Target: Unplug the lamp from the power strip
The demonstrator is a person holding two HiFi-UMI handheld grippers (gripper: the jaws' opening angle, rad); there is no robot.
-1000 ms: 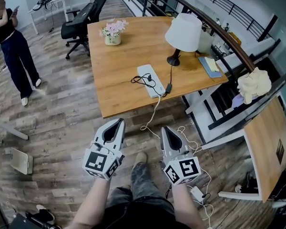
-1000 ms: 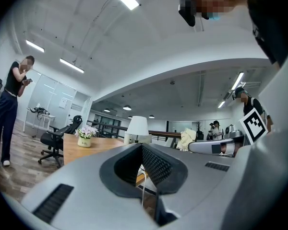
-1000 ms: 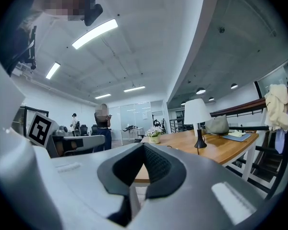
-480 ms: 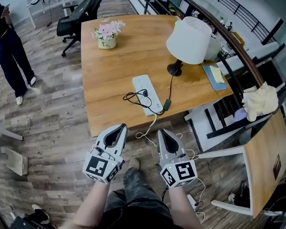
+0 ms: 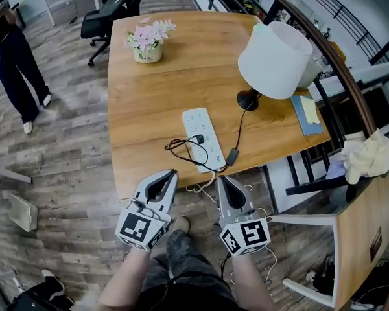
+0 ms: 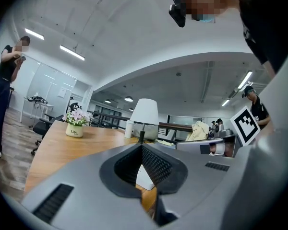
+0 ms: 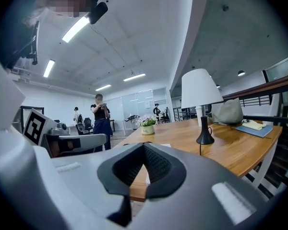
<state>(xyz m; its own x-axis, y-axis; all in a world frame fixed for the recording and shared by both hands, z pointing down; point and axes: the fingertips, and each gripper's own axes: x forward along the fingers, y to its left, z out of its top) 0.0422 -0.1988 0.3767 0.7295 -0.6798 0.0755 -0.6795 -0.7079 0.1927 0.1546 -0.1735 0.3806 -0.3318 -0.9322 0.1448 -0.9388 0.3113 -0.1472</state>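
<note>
A white power strip [image 5: 203,138] lies near the front edge of the wooden table [image 5: 149,102]. A black plug [image 5: 199,138] sits in it, with a loop of black cord [image 5: 180,149] beside it. The lamp [image 5: 274,60] has a white shade and a black base [image 5: 249,99]; its cord runs down past an inline switch [image 5: 233,155]. My left gripper [image 5: 173,172] and right gripper [image 5: 220,177] are side by side just short of the table edge, both shut and empty. Over each gripper's closed tips, the lamp [image 6: 146,114] [image 7: 200,87] stands ahead.
A pot of pink flowers [image 5: 147,41] stands at the table's far left. A blue notebook [image 5: 308,114] lies right of the lamp. Black office chair [image 5: 110,15] and a standing person [image 5: 6,44] are beyond. White chair frames [image 5: 311,219] and floor cables are on the right.
Both grippers have moved forward together toward the table's front edge, still side by side and shut. The power strip and lamp now appear closer.
</note>
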